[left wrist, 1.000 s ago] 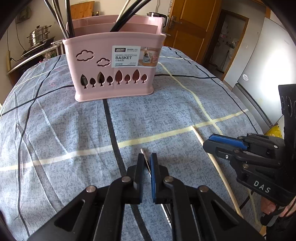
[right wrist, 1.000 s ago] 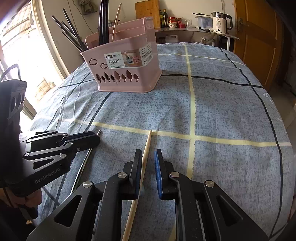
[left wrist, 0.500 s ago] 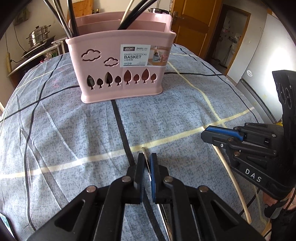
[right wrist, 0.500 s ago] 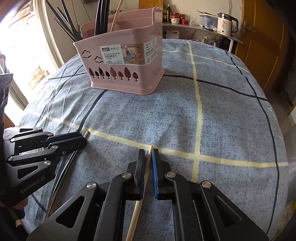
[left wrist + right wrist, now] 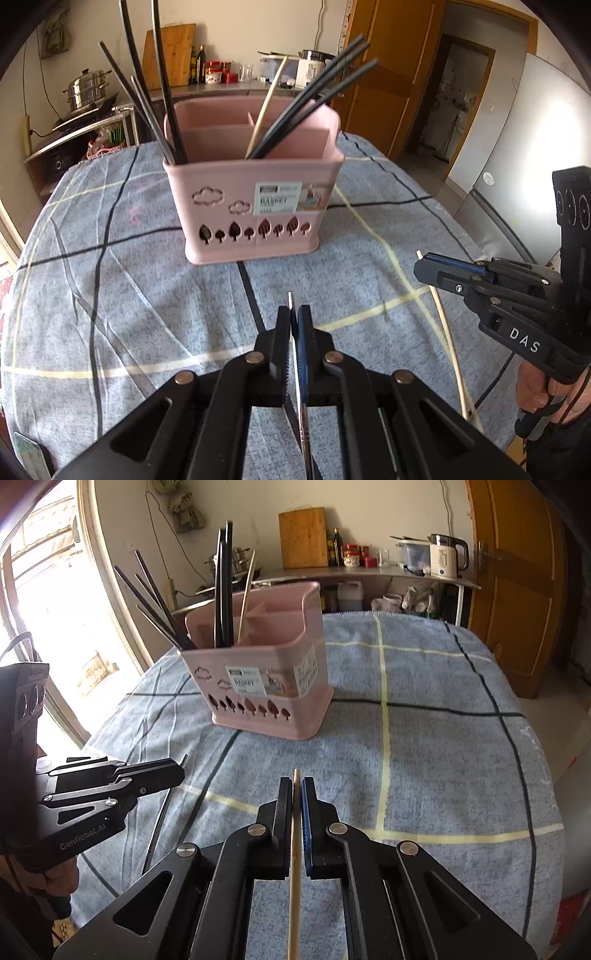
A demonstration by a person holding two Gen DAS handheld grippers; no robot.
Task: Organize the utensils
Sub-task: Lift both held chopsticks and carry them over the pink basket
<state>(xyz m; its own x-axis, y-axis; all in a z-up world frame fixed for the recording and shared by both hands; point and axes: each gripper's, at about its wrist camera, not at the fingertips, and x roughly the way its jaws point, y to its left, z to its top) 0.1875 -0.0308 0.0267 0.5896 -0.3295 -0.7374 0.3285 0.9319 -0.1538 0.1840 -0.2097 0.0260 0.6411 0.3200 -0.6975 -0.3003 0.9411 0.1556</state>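
A pink divided basket (image 5: 255,206) stands on the table ahead, also in the right wrist view (image 5: 266,686). It holds several black chopsticks (image 5: 162,92) and one pale wooden chopstick (image 5: 267,99). My left gripper (image 5: 294,317) is shut on a metal chopstick (image 5: 301,406) and holds it above the cloth. My right gripper (image 5: 295,794) is shut on a pale wooden chopstick (image 5: 294,886), lifted off the table. Each gripper shows in the other's view, the right gripper (image 5: 424,264) and the left gripper (image 5: 179,771).
The table carries a blue-grey checked cloth (image 5: 443,757). A counter (image 5: 369,574) with a kettle, jars and a cutting board stands behind it. A wooden door (image 5: 517,572) is at right. A stove with a steel pot (image 5: 86,90) is at left.
Both grippers have closed on their chopsticks and risen from the table. Both views now look down into the basket from higher up.
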